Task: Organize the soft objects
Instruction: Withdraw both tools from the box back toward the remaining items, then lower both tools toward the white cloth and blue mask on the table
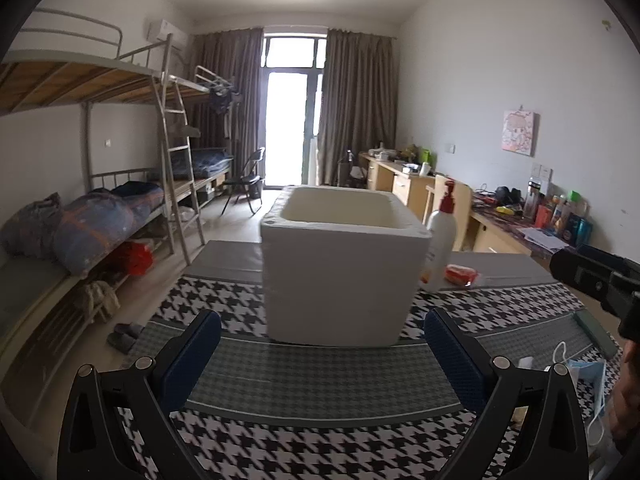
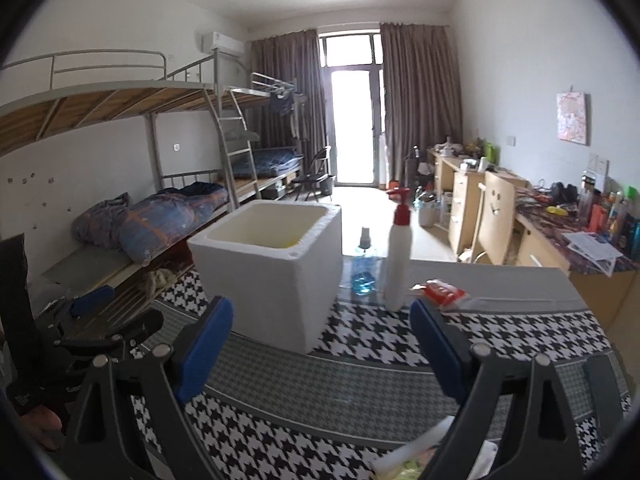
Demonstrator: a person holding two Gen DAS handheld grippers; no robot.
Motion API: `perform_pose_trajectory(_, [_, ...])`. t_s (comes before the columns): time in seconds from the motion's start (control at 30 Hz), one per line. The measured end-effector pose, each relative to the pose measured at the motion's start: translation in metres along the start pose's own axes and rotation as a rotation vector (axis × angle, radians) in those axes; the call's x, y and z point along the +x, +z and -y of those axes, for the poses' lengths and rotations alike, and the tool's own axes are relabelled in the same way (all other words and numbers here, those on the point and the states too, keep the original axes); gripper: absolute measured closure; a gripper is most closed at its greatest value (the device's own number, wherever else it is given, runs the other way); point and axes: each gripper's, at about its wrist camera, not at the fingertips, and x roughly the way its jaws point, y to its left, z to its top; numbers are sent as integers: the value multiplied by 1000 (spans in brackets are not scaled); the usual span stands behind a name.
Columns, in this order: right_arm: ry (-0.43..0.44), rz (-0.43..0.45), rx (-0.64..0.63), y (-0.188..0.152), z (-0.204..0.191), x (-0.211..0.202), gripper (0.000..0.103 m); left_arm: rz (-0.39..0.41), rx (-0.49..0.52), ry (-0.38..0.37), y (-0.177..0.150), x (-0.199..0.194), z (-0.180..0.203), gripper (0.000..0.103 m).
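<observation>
Both tongs, left [image 1: 322, 344] and right [image 2: 322, 338], were held wide open and empty, so the face mask [image 1: 586, 380] on the tabletop [image 1: 320, 384] probably needed pinching mid-fabric before being dropped into the foam box [image 1: 340, 264].

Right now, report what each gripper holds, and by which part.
Nothing is held. The left gripper and right gripper are both open and empty, short of the white foam box.
</observation>
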Motion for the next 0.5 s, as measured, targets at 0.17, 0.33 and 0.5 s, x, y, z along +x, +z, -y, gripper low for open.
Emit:
perform_pose_trajectory(0.17, [-34, 2, 26, -9, 8, -8, 10, 16, 13, -24, -2, -6, 11, 1])
perform_pose_trajectory(0.33, [-53, 17, 31, -18, 14, -20, 10, 33, 17, -54, -5, -12, 20, 1])
perform_pose_trajectory(0.5, [-68, 11, 50, -25, 21, -27, 10, 41, 21, -101, -7, -14, 31, 1])
